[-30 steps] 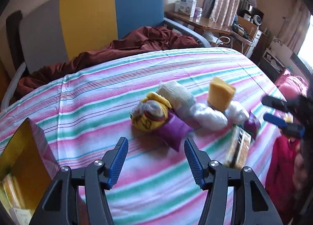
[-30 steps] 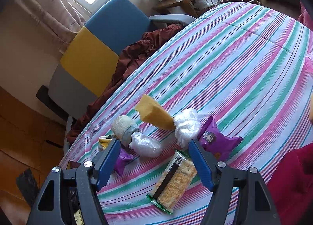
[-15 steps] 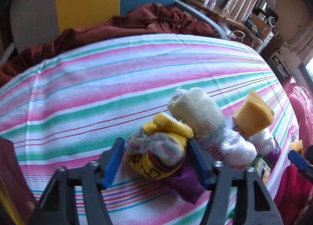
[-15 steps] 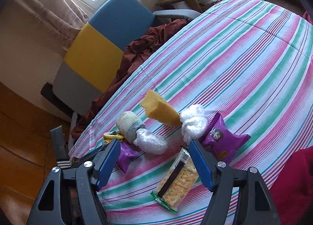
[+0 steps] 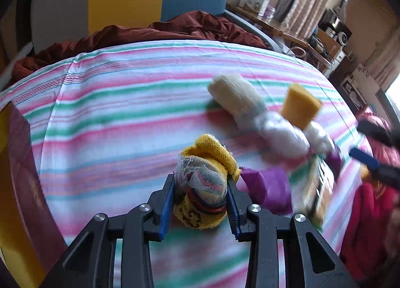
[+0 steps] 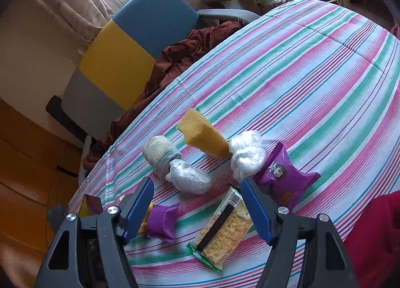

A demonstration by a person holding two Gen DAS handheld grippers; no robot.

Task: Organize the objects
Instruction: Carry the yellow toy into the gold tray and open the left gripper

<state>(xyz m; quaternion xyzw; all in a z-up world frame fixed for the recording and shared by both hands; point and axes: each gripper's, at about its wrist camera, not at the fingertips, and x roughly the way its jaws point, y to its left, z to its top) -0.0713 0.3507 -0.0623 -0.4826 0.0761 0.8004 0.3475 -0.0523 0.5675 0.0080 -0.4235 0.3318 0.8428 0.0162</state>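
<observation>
The left hand-held gripper (image 5: 201, 203) closes on the yellow sock bundle (image 5: 203, 185) (mesh-wrapped).

sock bundle (image 5: 202, 185) left of pouch (image 5: 267, 185) — both on bedspread (image 5: 125, 103)

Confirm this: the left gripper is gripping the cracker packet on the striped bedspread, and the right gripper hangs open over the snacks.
Not the cracker packet. In the left wrist view the left gripper, its jaws closing, has the yellow sock bundle between its pads. The packet lies untouched on the striped bedspread. The right gripper does hang open.
</observation>
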